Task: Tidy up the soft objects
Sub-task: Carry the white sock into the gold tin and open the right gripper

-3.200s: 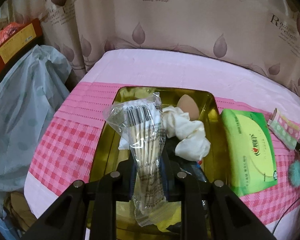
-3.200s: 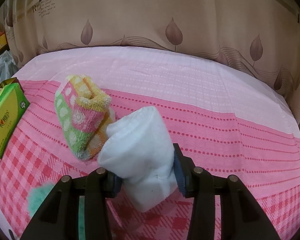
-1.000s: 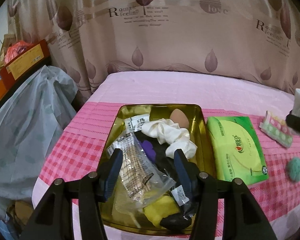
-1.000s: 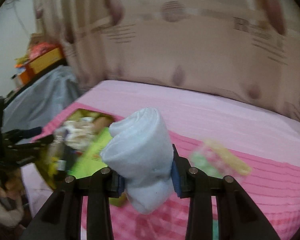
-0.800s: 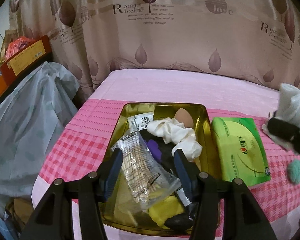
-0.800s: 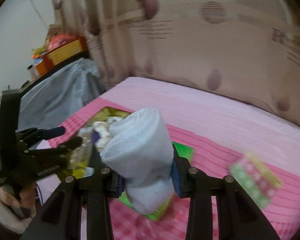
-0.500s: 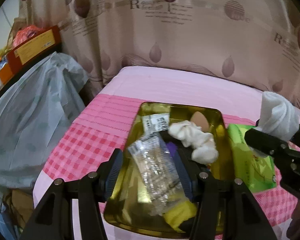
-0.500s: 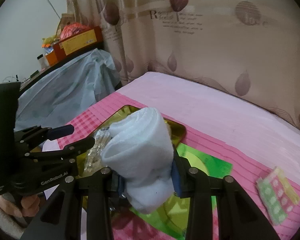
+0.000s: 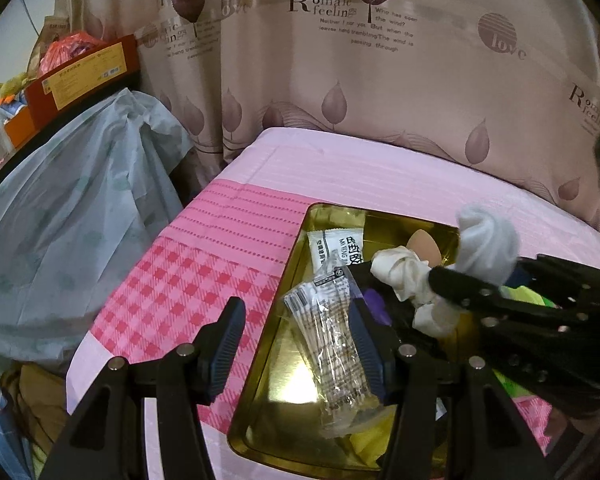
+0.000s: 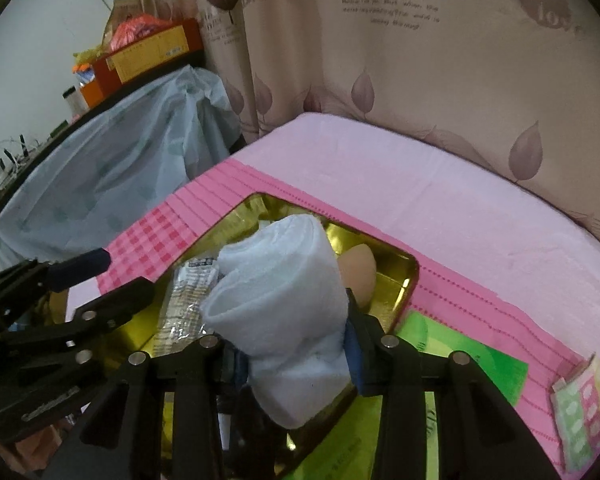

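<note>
My right gripper point(image 10: 292, 354) is shut on a rolled white towel point(image 10: 284, 296) and holds it above the gold tray point(image 10: 410, 280). The towel point(image 9: 486, 244) and the right gripper's fingers point(image 9: 500, 292) also show in the left wrist view, over the tray's right side. My left gripper point(image 9: 296, 340) is open and empty at the tray's point(image 9: 296, 244) near left edge. In the tray lie a clear bag of cotton swabs point(image 9: 332, 352), a cream cloth point(image 9: 404, 276), a beige sponge point(image 9: 422, 242) and a white sachet point(image 9: 336, 246).
A green tissue pack point(image 10: 472, 364) lies right of the tray, and a colourful patterned towel point(image 10: 584, 408) farther right. The pink cloth covers the table point(image 9: 204, 280). A bundle wrapped in blue plastic point(image 9: 60, 224) stands left of the table, a curtain point(image 9: 380, 80) behind.
My right gripper has carried the white towel left from beside the patterned towel to above the tray. My left gripper let go of the swab bag, opened and shifted left.
</note>
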`<state>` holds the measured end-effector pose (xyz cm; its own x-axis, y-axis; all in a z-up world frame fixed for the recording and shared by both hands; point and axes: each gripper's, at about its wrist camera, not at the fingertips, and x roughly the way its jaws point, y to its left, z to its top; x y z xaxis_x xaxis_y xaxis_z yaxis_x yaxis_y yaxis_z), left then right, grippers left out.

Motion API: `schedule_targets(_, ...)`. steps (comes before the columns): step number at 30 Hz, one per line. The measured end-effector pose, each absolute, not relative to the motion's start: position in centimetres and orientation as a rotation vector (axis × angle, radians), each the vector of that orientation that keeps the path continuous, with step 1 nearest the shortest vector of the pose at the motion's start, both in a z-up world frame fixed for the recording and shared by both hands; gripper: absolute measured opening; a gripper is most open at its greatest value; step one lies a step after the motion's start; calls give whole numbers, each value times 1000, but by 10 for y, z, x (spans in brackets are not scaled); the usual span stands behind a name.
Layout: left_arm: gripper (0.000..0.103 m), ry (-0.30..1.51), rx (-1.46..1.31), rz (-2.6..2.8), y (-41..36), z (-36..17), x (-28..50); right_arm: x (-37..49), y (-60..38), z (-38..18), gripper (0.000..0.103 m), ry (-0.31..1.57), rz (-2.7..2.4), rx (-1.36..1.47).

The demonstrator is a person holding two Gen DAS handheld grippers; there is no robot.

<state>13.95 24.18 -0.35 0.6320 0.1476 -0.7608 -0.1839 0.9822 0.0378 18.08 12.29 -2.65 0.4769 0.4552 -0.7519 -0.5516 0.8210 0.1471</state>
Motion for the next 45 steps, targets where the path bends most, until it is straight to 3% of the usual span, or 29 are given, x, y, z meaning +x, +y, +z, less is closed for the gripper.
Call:
schedule_targets(4,55,857,-50,190,243,-3,140,185,134,-35,46,900,623,-144)
schedule_targets(7,55,858,-54,191,245,-3,139,185,137,-36,62,897,628,-152)
schedule_targets(13,55,844,-66,193,246,1,137,182,129,-27,70,861,635,-124)
schedule_targets(45,55,822,-82,177,244,6,135,96,112,-18,77,782,808,-195)
